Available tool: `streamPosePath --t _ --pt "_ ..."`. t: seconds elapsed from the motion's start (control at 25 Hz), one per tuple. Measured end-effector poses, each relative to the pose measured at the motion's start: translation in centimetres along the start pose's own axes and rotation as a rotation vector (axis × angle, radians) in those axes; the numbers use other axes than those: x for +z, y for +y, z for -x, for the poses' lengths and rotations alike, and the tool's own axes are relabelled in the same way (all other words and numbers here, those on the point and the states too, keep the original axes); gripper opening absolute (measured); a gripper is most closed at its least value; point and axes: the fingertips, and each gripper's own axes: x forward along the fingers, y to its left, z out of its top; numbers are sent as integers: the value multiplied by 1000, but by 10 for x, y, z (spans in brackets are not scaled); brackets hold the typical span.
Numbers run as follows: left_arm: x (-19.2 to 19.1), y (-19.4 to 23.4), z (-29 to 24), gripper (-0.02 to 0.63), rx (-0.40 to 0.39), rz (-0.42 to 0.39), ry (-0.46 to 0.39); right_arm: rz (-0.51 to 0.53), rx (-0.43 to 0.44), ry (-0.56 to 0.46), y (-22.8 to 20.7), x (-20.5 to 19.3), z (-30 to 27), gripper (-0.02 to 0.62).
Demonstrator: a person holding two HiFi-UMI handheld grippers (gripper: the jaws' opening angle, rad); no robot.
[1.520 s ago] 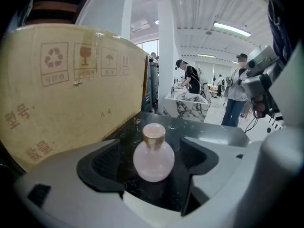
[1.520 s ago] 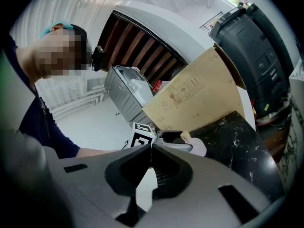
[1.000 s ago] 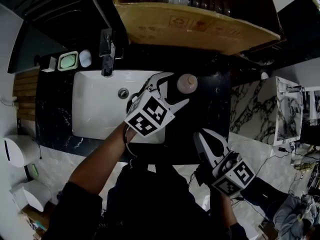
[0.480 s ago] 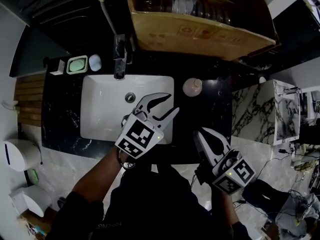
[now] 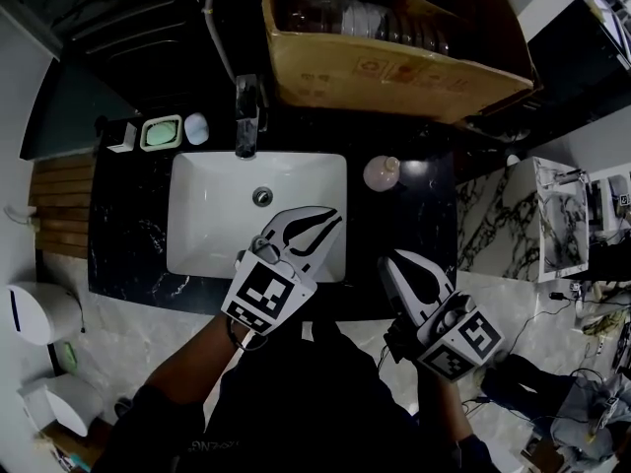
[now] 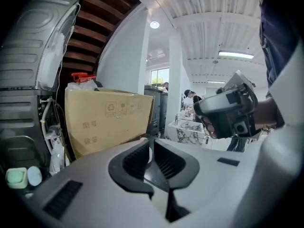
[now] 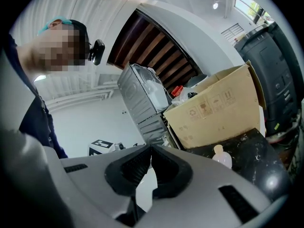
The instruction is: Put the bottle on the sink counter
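As the left tool [image 5: 331,219], its jaws just closing on nothing, and the right tool [image 5: 386,262] sit shut, the upright bottle [image 5: 381,172] on the tabletop [image 5: 426,220] looks light, slick, best gripped at its belly.

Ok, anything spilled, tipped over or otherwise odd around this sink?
Nothing stands out. The bottle stands upright on the black counter right of the basin, with no spill visible around it. The open cardboard box sits behind, and the soap dish lies left of the faucet.
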Motion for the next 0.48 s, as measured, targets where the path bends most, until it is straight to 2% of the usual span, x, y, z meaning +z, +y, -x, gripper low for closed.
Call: streamPosePath --t 0.48 --pt "-1 -1 37 8 21 5 -29 -7 34 -34 31 5 -11 26"
